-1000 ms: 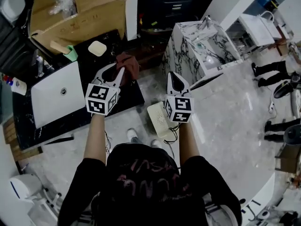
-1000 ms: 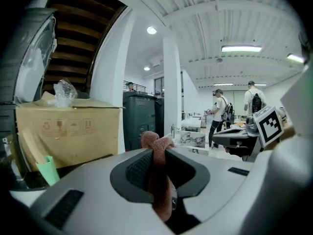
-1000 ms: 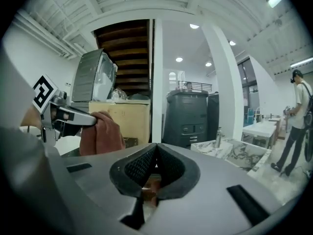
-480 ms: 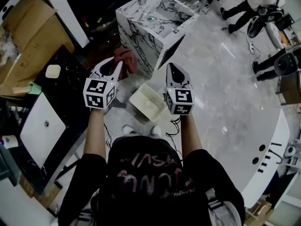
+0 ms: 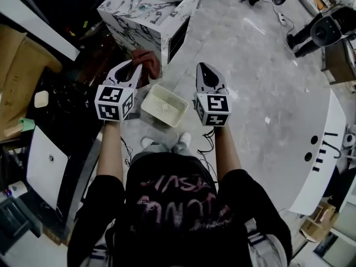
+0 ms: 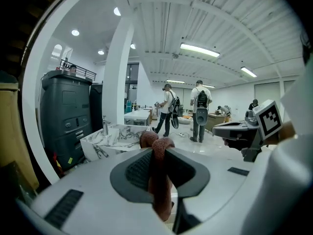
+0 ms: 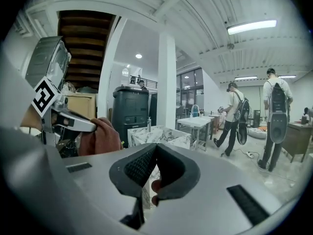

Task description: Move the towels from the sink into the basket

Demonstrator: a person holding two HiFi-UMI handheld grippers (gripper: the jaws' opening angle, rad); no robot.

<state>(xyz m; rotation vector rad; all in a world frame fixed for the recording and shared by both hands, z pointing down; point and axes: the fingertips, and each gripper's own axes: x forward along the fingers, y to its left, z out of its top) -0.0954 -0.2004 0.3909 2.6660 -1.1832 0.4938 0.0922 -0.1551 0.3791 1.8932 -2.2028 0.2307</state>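
My left gripper (image 5: 139, 70) (image 6: 157, 150) is shut on a reddish-brown towel (image 5: 148, 61) (image 6: 160, 180), which hangs bunched between its pads, in the air above the floor. A cream perforated basket (image 5: 161, 119) sits on the floor just below and between my two grippers; I see nothing in it. My right gripper (image 5: 203, 70) (image 7: 155, 148) is level with the left one, to the basket's right, pads together with no towel. The left gripper and towel (image 7: 100, 137) show at the left of the right gripper view. A white basin (image 5: 47, 149) in a black counter lies at the far left.
A marble sink unit (image 5: 149, 13) (image 6: 108, 137) stands just beyond the basket. My shoes (image 5: 149, 143) are right behind the basket. A dark grey bin (image 6: 68, 116), a white pillar (image 6: 117, 82) and walking people (image 6: 200, 109) are farther off. A white curved counter (image 5: 328, 149) is on the right.
I have turned away from the black counter and basin, which slid to the left edge. Both grippers swung with the towel, and the basket now lies between them.
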